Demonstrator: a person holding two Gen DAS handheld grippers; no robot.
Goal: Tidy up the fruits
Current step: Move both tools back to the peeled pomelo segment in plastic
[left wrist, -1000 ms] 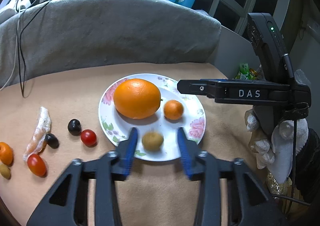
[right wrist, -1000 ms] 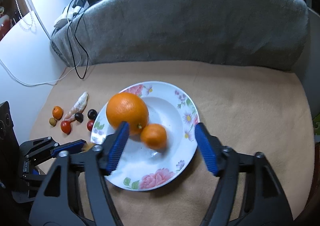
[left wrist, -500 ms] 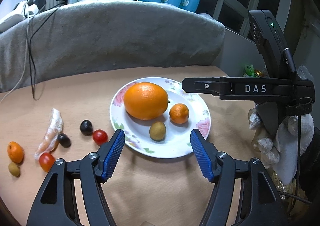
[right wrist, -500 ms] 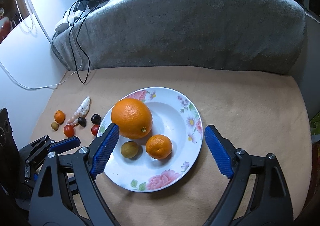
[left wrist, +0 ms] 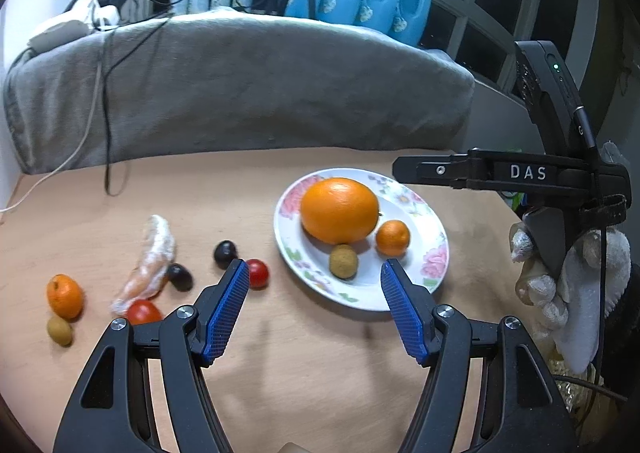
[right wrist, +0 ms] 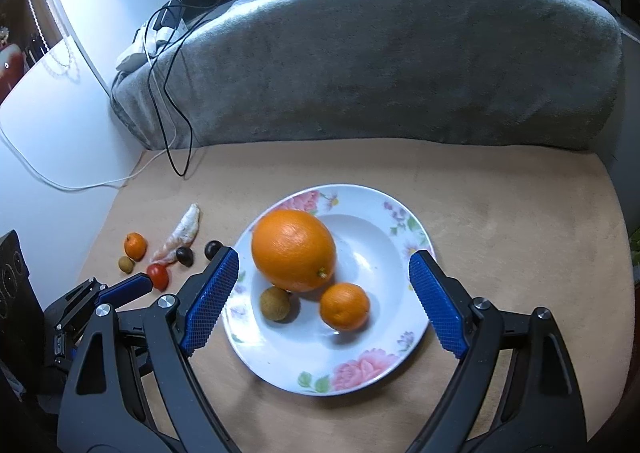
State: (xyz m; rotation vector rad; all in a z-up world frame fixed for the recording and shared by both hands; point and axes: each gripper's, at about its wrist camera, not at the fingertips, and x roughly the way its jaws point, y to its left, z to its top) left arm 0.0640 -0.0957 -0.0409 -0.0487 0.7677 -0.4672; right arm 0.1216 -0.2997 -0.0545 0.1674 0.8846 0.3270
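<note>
Both your grippers released since earlier: small brown fruit (right wrist: 275, 303) and mandarin (right wrist: 344, 305) now lie on plate (right wrist: 400, 349) beside orange (right wrist: 294, 250). Left gripper (left wrist: 315, 309) fingers spread, empty; loose fruits (left wrist: 64, 295) wait left on surface (left wrist: 304, 373). Right gripper (right wrist: 324, 301) fingers spread, empty.

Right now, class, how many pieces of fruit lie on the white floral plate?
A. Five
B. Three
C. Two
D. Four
B: the white floral plate holds just a large orange, a small tangerine and a small brownish-green round fruit; the other fruits lie on the tan tabletop.
</note>
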